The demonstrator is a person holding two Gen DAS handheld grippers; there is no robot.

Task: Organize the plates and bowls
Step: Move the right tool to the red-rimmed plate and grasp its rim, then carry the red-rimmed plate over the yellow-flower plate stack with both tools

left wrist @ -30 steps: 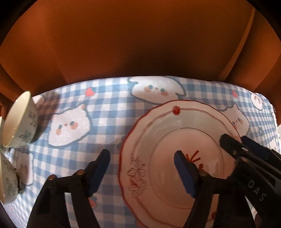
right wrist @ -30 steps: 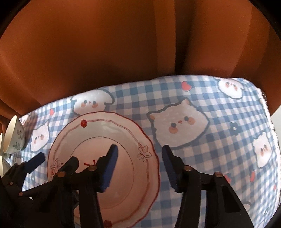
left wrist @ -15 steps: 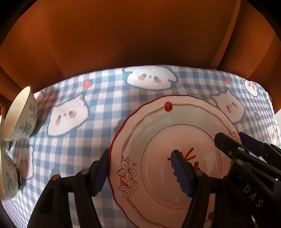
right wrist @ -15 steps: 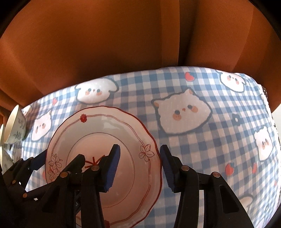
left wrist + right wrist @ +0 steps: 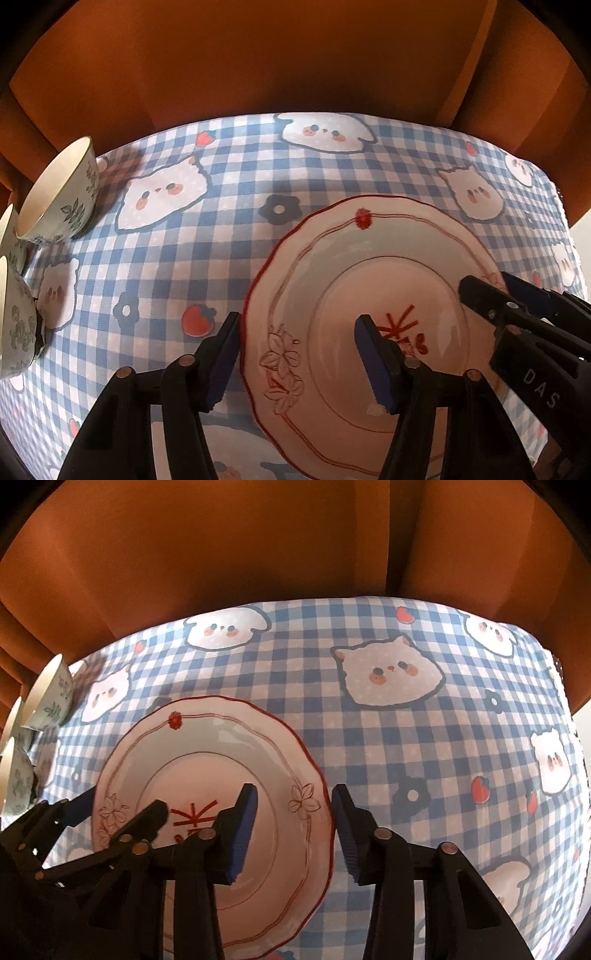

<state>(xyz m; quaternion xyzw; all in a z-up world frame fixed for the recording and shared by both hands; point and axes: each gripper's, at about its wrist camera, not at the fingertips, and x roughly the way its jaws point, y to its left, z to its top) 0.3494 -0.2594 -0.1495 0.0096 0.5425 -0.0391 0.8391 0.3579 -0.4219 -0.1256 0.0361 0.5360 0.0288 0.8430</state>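
Both the left gripper (image 5: 295, 363) and right gripper (image 5: 293, 829) straddle opposite rims of the red-trimmed plate (image 5: 369, 295) at lower frame, fingers wide, apparently poised to lift it together.

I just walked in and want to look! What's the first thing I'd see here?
A big white plate with a wavy red edge and flowers lies flat on a blue checked tablecloth with cartoon animal faces. The left gripper and right gripper each straddle one side of its rim, open. Leaf-patterned bowls sit far left.
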